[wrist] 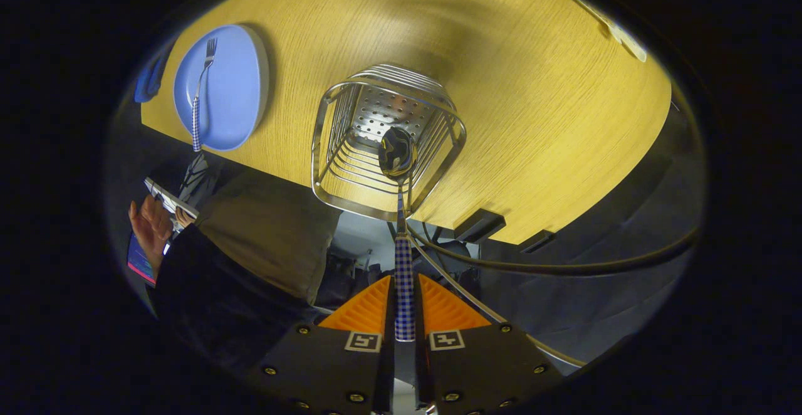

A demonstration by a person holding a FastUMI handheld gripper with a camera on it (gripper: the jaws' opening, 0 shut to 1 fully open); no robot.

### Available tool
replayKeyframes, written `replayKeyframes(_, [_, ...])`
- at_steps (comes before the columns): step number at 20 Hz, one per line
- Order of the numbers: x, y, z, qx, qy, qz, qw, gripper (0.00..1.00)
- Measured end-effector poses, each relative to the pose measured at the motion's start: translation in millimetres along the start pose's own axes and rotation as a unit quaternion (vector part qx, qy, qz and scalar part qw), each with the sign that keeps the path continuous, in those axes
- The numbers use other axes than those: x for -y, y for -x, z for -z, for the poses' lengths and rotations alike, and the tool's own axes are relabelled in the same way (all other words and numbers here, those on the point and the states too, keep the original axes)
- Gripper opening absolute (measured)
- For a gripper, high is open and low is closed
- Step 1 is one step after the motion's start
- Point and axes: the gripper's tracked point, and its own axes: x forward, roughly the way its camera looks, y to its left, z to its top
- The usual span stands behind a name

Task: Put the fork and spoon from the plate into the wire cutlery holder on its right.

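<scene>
So in the gripper view, the gripper (405,315) is clamped on the spoon (401,214); both orange fingers (369,308) press the blue-checked handle from either side, and the handle runs straight out along the middle line; holding it by the tail end like that makes sense to me, since it leaves the whole bowl end free to go in first; the bowl sits just over the open mouth of the wire cutlery holder (329,145), roughly above the near half of the opening, and I can't tell whether it has dipped below the rim yet; the camera looks nearly straight down into the holder, so the perforated bottom shows between the wires; the holder stands on the wooden table (532,101) close to its near edge; the fork (200,92) lies along the blue plate (241,89), tines away from the table edge, handle hanging slightly over the plate's rim; so one utensil is untouched; beyond the table edge a person's hand (147,224) holds something flat, and a cable (564,267) trails across near the fingers.
</scene>
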Motion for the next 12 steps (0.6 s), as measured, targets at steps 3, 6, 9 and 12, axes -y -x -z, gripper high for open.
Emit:
replayKeyframes(3, [-3.0, 4.2, 10.4, 0.016, -0.009, -0.035, 0.999, 0.14])
replayKeyframes(6, [-4.6, 12.1, 15.6, 0.049, -0.023, -0.076, 0.996, 0.42])
replayKeyframes(9, [-5.4, 16.3, 28.9, 0.078, -0.040, -0.112, 0.990, 0.43])
replayKeyframes(12, [-10.9, 16.5, 53.7, 0.118, -0.050, -0.139, 0.982, 0.43])
